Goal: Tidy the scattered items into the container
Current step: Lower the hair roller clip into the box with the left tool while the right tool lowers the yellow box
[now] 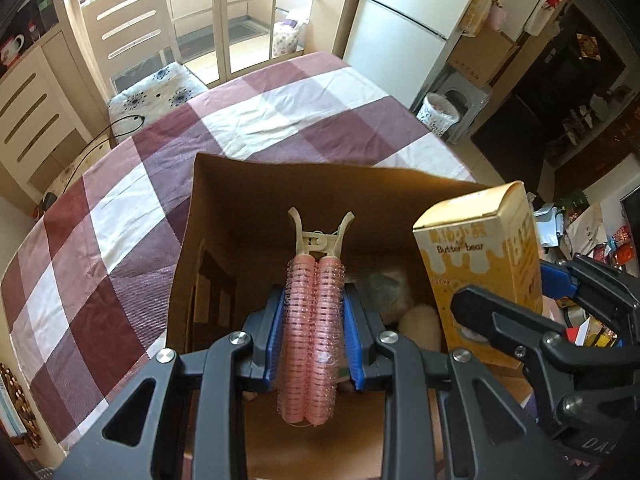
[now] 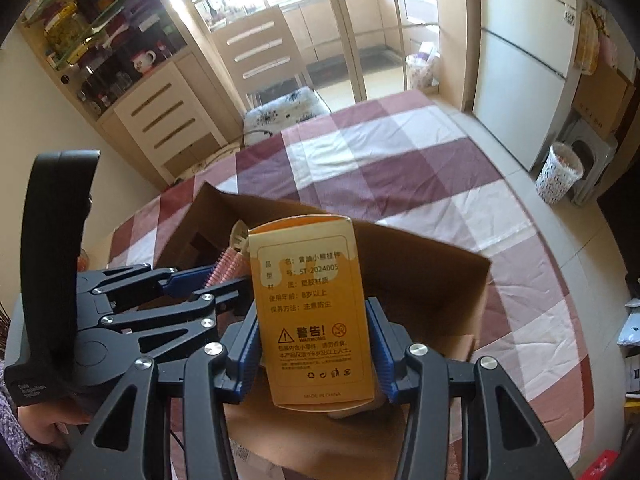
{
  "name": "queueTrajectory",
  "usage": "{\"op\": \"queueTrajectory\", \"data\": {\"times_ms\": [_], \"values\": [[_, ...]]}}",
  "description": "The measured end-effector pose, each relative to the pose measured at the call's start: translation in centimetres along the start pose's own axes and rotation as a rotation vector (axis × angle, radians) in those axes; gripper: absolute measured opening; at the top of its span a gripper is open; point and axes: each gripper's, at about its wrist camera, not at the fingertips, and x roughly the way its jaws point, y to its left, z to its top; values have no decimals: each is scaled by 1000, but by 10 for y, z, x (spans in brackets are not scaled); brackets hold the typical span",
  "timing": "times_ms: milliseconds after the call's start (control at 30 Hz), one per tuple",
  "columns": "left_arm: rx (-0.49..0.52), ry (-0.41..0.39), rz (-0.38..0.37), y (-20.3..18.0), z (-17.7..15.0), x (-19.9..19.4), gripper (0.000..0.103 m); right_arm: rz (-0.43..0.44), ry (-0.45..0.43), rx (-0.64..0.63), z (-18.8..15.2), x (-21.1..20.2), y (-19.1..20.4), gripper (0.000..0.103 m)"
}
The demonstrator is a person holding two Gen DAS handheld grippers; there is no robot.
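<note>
Partly hidden box contents; left claw (image 1: 313, 334) clamps curler (image 1: 311, 340), right claw (image 2: 316, 350) carton (image 2: 314, 316).

Printed text is found on the yellow carton and on one tool body.

"Butter bear" is read on the front of the yellow carton (image 1: 478, 276), below yellow Chinese characters. On its back face (image 2: 310, 312), "ST-2024005", Chinese lines, a warning triangle with "警告!", recycling marks and "MADE IN CHINA" at the bottom edge are printed. To the carton's left, small white lettering is borne by the left tool (image 2: 230, 276) body, too blurred to be read.
</note>
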Motion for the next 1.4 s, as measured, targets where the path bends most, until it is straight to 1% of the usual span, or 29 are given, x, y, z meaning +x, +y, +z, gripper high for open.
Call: {"op": "queueTrajectory", "data": {"times_ms": [267, 400, 600, 800, 833, 900, 933, 967, 1267, 1367, 1400], "values": [[21, 13, 31, 1, -2, 14, 28, -10, 43, -3, -2, 23, -1, 48], [51, 10, 75, -3, -1, 18, 28, -28, 61, -6, -3, 31, -3, 48], [65, 7, 111, -3, 1, 21, 28, -41, 66, -17, -3, 34, -2, 48], [55, 9, 116, -1, -1, 21, 31, -41, 53, -26, -3, 32, 1, 49], [53, 9, 114, 0, 0, 21, 32, -42, 53, -24, -3, 31, 0, 49], [48, 8, 109, 0, 0, 21, 39, -43, 51, -19, -3, 30, -1, 49], [45, 7, 110, 1, 0, 21, 47, -45, 50, -15, -2, 29, -2, 49], [42, 6, 101, 2, 0, 20, 50, -44, 49, -13, -2, 28, -2, 49], [32, -10, 84, -1, 0, 17, 57, -52, 51, -12, 0, 21, -4, 51], [35, -28, 85, -3, 1, 13, 63, -88, 34, -16, 1, 15, -5, 58], [34, -31, 80, -3, 1, 11, 63, -87, 28, -10, 2, 13, -7, 60]]}}
